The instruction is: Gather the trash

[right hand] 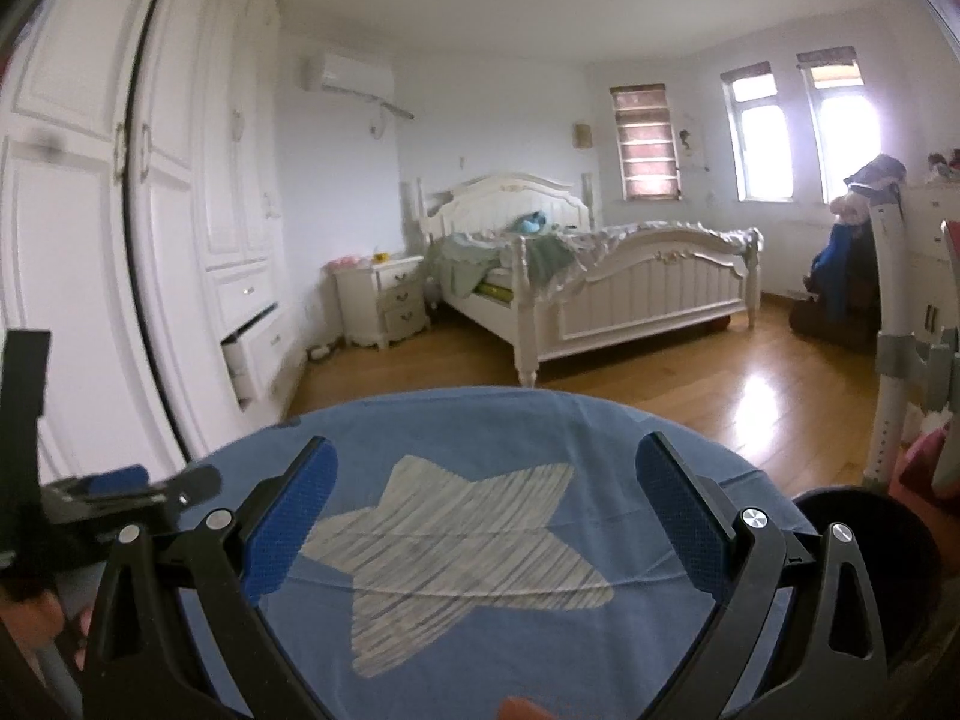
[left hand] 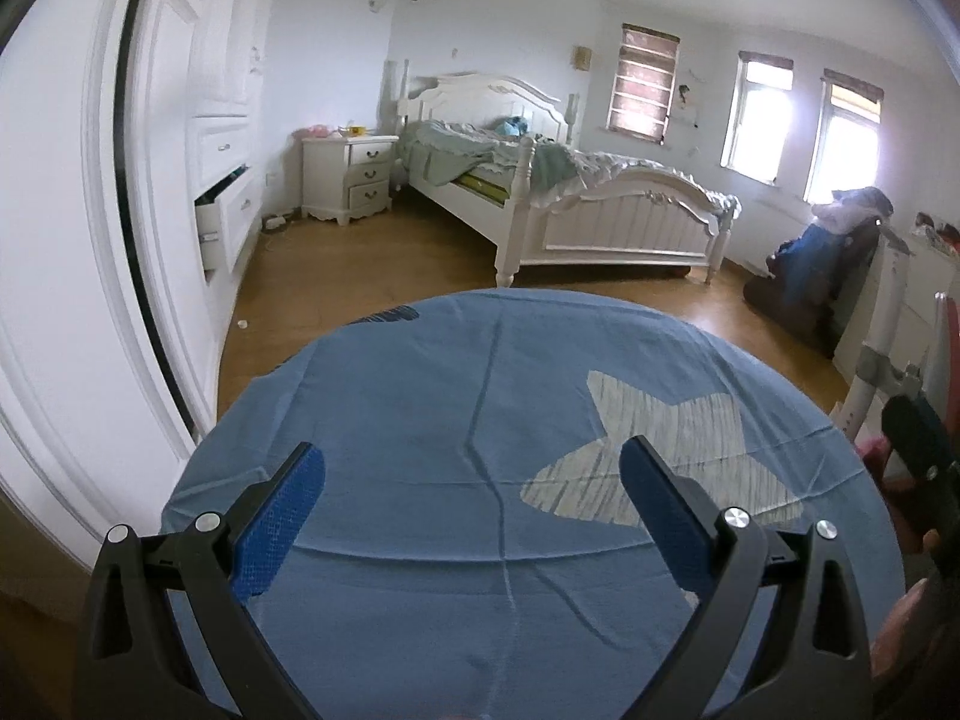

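A blue cloth [left hand: 420,420] with a pale striped star [left hand: 660,456] covers the table below both grippers. My left gripper [left hand: 473,450] hovers over it, open, with nothing between its blue-padded fingers. My right gripper [right hand: 486,444] is open too and hangs above the star [right hand: 456,552], also holding nothing. I see no trash on the cloth. A small white scrap [left hand: 242,324] lies on the wooden floor by the wardrobe. The left gripper [right hand: 120,486] shows at the left edge of the right wrist view. A dark round container [right hand: 858,570] sits at the table's right side.
A white wardrobe [left hand: 150,180] with a pulled-out drawer [left hand: 222,210] lines the left wall. Beyond the table are a white bed [left hand: 570,204], a nightstand [left hand: 354,177] and open wooden floor [right hand: 690,396]. A chair heaped with clothes [left hand: 834,252] and a white frame [right hand: 888,324] stand on the right.
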